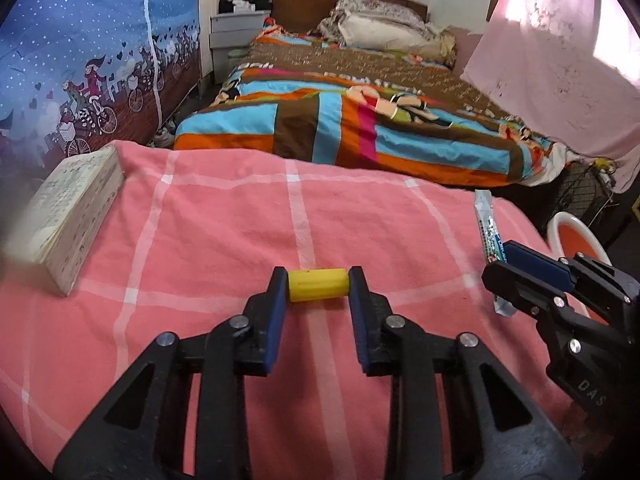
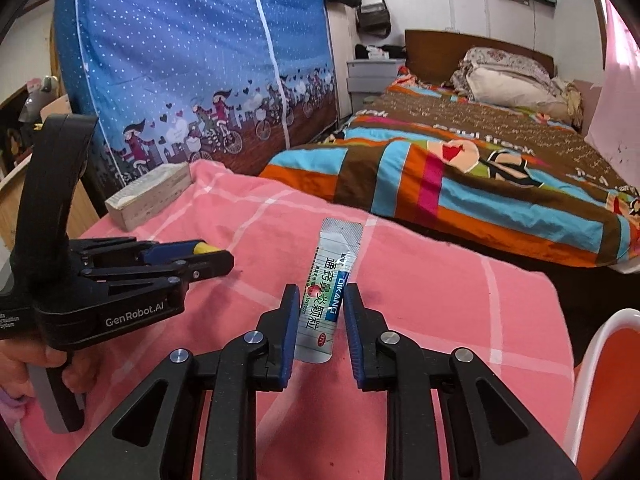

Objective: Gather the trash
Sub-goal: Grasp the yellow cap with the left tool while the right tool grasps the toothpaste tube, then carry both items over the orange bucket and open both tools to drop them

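Black plastic and blue pads fill the near edge of both views. The left gripper has its two fingers pressed against the ends of a short yellow cylinder, which lies on its side on the pink checked towel; the jaws are only as far apart as the cylinder is long. The right gripper stands part open around a white medicine sachet printed in green and blue. The left pad looks to touch the sachet's edge and the right pad stands just beside it, so whether it is truly gripped cannot be told. Beside the right gripper, at the towel's right edge, shows the white rim of an orange bin. Farther off at the towel's left far corner lies a thick pale book. Beyond the towel stretches a bed with a striped quilt, pillows at its far end, and a blue dotted wardrobe cover on the left.
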The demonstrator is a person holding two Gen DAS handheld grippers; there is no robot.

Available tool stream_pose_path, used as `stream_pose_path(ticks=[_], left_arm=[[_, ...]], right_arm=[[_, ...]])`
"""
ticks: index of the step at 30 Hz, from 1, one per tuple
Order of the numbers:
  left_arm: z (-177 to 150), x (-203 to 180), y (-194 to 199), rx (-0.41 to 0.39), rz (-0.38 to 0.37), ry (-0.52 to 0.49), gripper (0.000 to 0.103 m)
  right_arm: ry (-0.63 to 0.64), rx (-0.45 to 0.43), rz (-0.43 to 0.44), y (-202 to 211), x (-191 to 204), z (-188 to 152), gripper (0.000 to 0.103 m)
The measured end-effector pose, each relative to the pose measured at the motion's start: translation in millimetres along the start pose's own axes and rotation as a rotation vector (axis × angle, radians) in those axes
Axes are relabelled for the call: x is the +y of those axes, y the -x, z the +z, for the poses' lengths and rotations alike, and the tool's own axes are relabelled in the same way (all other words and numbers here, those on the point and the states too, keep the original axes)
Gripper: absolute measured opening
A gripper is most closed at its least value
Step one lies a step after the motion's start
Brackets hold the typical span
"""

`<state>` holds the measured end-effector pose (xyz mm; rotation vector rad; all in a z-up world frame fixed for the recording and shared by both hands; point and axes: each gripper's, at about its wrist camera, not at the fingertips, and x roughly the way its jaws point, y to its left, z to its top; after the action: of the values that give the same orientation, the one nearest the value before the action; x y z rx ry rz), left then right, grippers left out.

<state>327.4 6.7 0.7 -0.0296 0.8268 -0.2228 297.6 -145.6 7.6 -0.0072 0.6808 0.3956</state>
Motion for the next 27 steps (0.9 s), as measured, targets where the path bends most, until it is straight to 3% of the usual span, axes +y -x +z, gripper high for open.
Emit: stream_pose_path(ticks=[8, 17, 22, 27], left_arm=[[-13, -18, 49, -0.216, -0.032, -0.004, 0.018], [-22, -58, 103, -0.502, -0.052, -0.08, 0.018], [-26, -88, 126, -0.606, -0.095, -0.152, 0.018], [-28, -119, 134, -0.639, -0.153, -0.209, 0.018]], right_arm=[[-0.016, -0.165, -0.009, 43, -4, -10, 0.02], [-0.006, -0.432, -0.103, 118, -10, -23, 0.02], [-0.003, -0.568, -0.197, 158, -17, -37, 0.02], [-0.017, -0.647, -0.289, 183, -30, -53, 0.02]])
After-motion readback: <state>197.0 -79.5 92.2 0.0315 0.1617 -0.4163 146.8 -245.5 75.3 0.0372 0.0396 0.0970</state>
